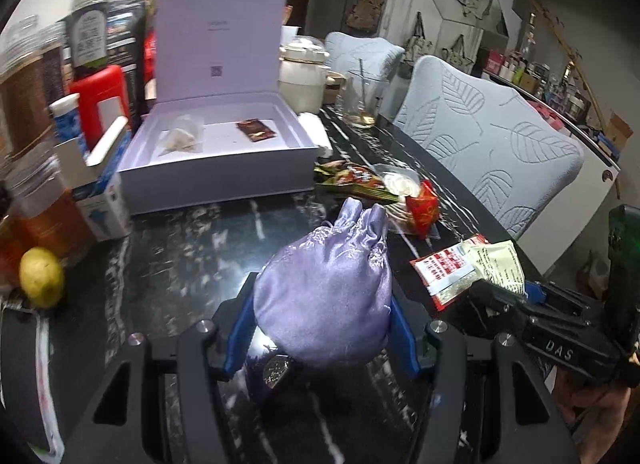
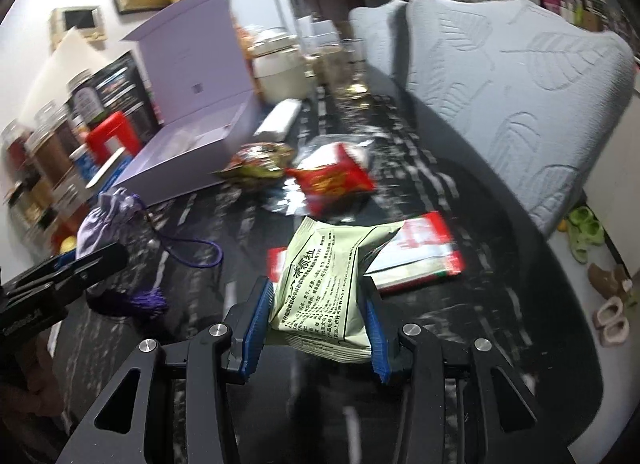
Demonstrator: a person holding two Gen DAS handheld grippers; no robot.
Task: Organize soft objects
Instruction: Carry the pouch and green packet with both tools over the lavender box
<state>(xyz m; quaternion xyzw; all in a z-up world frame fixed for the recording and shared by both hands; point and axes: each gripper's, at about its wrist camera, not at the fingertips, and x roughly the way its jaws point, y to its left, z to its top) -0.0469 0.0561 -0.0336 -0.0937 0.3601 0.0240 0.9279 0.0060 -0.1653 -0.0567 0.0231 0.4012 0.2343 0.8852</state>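
Observation:
My left gripper [image 1: 320,304] is shut on a lilac satin drawstring pouch [image 1: 332,288], held above the dark marble table [image 1: 180,264]. From the right wrist view the same pouch [image 2: 100,220] shows at the left, its purple cord and tassel [image 2: 148,300] trailing onto the table. My right gripper [image 2: 316,300] is shut on a pale green snack packet [image 2: 320,292]; that packet [image 1: 496,264] and gripper [image 1: 504,296] appear at the right of the left wrist view. An open lilac box [image 1: 216,144] stands ahead, holding a clear sachet [image 1: 182,138] and a dark brown sachet [image 1: 256,130].
Loose on the table lie a red-and-white packet [image 2: 424,252], a red snack bag [image 2: 336,180] and green-red wrappers [image 1: 352,180]. Jars, a red container [image 1: 104,100] and a yellow fruit [image 1: 40,276] crowd the left. Two padded chairs [image 1: 492,144] line the table's right edge.

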